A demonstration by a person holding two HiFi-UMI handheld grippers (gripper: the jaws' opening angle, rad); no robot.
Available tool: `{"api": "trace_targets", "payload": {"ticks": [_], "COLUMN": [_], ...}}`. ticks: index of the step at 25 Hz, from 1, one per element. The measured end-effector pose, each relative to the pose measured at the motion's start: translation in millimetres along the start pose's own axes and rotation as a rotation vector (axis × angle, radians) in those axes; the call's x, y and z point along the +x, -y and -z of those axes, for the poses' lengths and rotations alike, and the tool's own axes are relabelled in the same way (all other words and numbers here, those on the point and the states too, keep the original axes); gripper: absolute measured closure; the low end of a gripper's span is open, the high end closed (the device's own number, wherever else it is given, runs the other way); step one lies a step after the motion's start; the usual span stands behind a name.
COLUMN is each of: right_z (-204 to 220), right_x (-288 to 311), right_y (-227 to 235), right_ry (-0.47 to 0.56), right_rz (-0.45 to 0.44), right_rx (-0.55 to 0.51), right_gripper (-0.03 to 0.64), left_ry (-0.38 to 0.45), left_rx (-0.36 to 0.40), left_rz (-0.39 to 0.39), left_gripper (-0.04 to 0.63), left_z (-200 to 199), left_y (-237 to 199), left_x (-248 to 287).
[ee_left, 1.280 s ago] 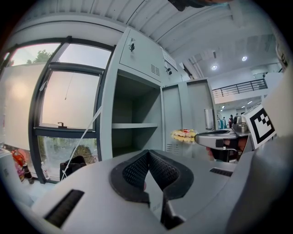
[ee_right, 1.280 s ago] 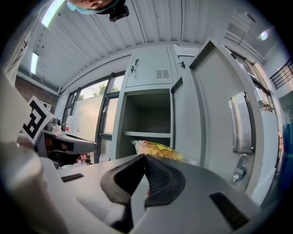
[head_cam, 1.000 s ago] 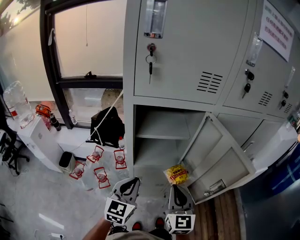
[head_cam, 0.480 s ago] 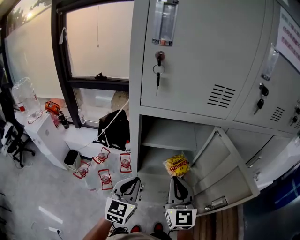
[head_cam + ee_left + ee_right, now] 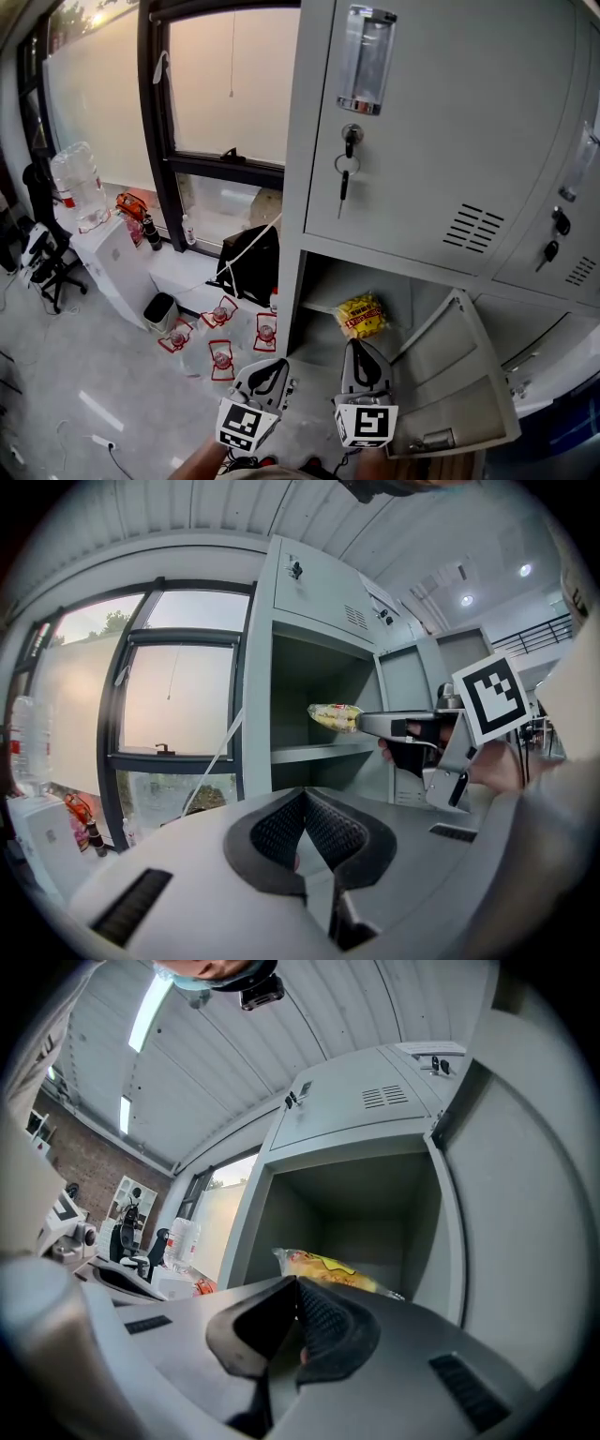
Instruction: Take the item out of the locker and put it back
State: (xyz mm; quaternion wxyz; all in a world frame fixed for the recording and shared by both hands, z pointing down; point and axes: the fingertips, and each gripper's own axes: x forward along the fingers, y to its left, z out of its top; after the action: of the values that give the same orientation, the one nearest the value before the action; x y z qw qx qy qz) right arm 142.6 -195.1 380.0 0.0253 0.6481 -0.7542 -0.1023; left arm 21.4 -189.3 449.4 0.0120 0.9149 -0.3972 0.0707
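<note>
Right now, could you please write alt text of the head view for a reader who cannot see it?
The right gripper holds a yellow snack bag before an open lower locker, its door swung out right. The left gripper hangs shut beside it.

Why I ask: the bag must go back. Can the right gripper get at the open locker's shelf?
Probably yes: the door is swung aside, the right gripper, shut on the yellow snack bag, faces the compartment, and nothing shows between it and the shelf.

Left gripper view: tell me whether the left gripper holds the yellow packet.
No, the left gripper has its jaws together on nothing; the yellow packet is pinched by the right gripper.
</note>
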Motion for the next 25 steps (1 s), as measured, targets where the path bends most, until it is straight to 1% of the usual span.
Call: {"api": "trace_targets", "payload": {"ticks": [7, 13, 19, 25], "right_z": [3.7, 14.5, 29.8, 37.2], "right_x": [36.7, 55.9, 62.0, 61.2], "right_y": [8.5, 9.1, 12.1, 11.0], "right_ry": [-0.010, -0.037, -0.068, -0.075], "right_rz": [-0.023, -0.046, -0.037, -0.037], "right_rx": [0.014, 0.019, 0.037, 0.038], "right_gripper": [0.598, 0.598, 0.598, 0.598], "left_ry": [-0.014, -0.021, -0.032, -0.030], "left_rx": [-0.011, -0.016, -0.016, -0.021], "left_rz": [-0.061, -0.100, -0.108, -0.110], "left_gripper": [0.575, 0.575, 0.575, 0.575], "left_z": [4.6, 5.9, 9.7, 11.0], "left_y": [-12.1, -21.4, -21.4, -20.0], "left_x": [2.1, 2.6, 3.8, 5.7]}}
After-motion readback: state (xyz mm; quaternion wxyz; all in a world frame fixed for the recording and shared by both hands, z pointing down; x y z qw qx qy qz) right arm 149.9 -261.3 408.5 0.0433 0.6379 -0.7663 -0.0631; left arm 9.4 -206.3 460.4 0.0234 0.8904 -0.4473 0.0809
